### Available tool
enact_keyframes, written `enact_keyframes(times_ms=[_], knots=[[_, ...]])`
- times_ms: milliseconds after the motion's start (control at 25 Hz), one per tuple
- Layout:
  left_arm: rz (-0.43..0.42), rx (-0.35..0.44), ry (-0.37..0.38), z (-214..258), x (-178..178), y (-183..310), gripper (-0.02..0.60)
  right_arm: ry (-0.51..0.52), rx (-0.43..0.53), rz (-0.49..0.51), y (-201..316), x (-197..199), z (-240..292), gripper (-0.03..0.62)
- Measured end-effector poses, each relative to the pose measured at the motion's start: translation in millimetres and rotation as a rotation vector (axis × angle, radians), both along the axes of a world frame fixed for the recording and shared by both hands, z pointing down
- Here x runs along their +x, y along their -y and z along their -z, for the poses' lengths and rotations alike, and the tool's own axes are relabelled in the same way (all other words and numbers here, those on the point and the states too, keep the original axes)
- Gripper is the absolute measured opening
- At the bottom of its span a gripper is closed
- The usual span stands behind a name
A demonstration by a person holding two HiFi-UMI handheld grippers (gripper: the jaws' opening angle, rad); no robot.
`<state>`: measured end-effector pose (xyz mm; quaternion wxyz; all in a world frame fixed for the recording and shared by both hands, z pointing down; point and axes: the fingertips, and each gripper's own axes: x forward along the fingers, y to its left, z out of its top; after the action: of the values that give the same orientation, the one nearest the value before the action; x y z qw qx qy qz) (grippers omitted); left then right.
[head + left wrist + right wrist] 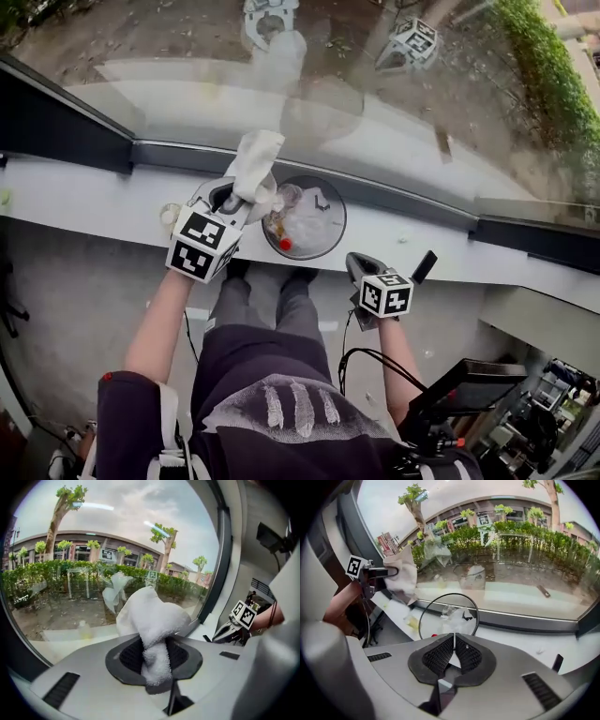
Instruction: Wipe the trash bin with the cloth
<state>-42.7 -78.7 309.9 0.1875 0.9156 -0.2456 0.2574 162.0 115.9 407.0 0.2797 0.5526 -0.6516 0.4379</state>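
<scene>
A small round trash bin with a black rim stands on the white window ledge, with crumpled plastic and a red scrap inside. My left gripper hovers just left of the bin's rim, shut on a white cloth that bulges above the jaws. In the left gripper view the cloth is pinched between the pads and hides much of the window. My right gripper hangs below and right of the bin, shut and empty. The right gripper view shows the bin straight beyond the closed jaws.
The white ledge runs under a large window with a black frame. A small black object lies on the ledge right of the right gripper. A small pale item sits left of the bin. Equipment is at lower right.
</scene>
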Motion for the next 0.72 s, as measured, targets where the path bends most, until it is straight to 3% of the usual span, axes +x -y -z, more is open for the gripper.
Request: enact_keyframes(times_ms=[80,240,480,600,720], knots=[[-0.006,-0.024,0.033,-40.7,-11.7,11.4,0.077,-0.059,-0.014,-0.042,13.0,15.1,-12.0,0.059],[-0.125,-0.045,0.13,-112.3,-13.9,10.1,0.077,-0.097,-0.037,-0.134,30.3,36.3,-35.2,0.15],[-0.267,-0.081,0.105,-176.4,24.2,7.0,0.078,-0.096,-0.084,-0.11,49.6,41.3,-74.4,0.15],[-0.34,-0.12,0.06,-200.0,44.1,-0.1,0.078,-0.04,-0.089,-0.099,57.0,32.9,-86.2,0.147],[-0.416,-0.087,0.075,-218.7,51.6,-9.3,0.078,0.014,-0.09,-0.213,63.7,31.8,-94.2,0.066]])
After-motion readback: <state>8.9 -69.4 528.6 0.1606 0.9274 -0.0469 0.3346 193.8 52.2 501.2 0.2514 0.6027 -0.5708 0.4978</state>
